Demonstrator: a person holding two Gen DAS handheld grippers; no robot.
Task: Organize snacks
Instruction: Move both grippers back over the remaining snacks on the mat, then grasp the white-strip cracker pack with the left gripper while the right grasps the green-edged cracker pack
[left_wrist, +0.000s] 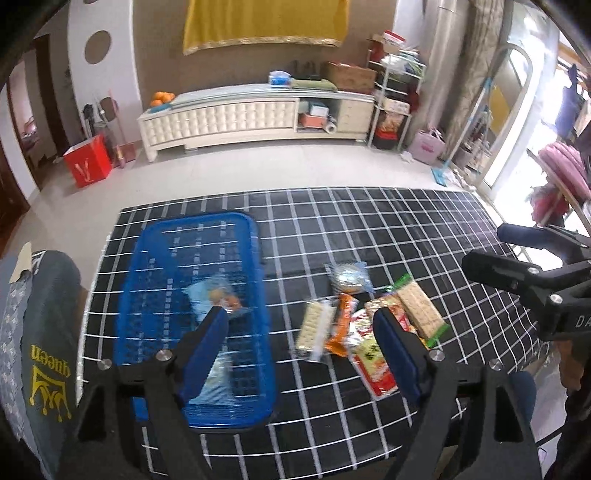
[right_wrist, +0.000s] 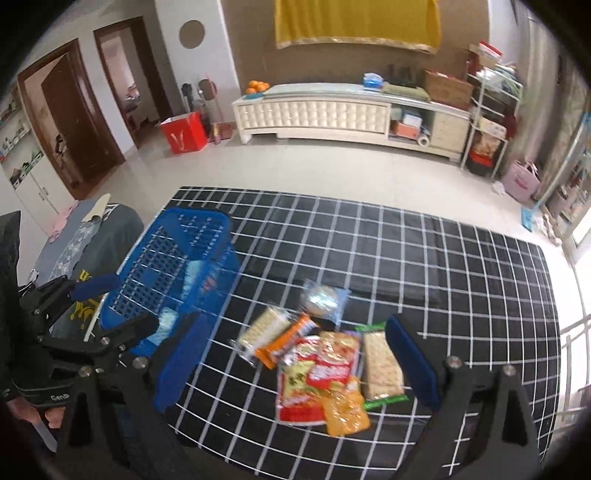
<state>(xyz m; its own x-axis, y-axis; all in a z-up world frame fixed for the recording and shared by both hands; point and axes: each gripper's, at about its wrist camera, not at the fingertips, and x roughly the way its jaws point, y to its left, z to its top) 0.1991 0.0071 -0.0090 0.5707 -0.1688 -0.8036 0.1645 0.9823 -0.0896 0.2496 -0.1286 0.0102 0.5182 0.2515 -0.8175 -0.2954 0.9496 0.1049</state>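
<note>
Snacks (right_wrist: 321, 369) lie piled at lower centre beside the blue basket (left_wrist: 192, 295), which holds a few. Left gripper (left_wrist: 301, 332) and right gripper (right_wrist: 295, 354) both gape wide, empty. Sorting looks underway; next, close on one packet.

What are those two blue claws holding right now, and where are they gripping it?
Nothing. The left gripper and the right gripper both hang open above the table; the snack packets lie loose on the cloth, others in the blue basket.

A long cream tufted low cabinet (right_wrist: 332, 114) stands against the brown wall, under a yellow hanging cloth (right_wrist: 356, 22). The pale tiled floor (right_wrist: 332, 170) is bright; a red paper bag (right_wrist: 184, 133) stands near the cabinet's left end.
</note>
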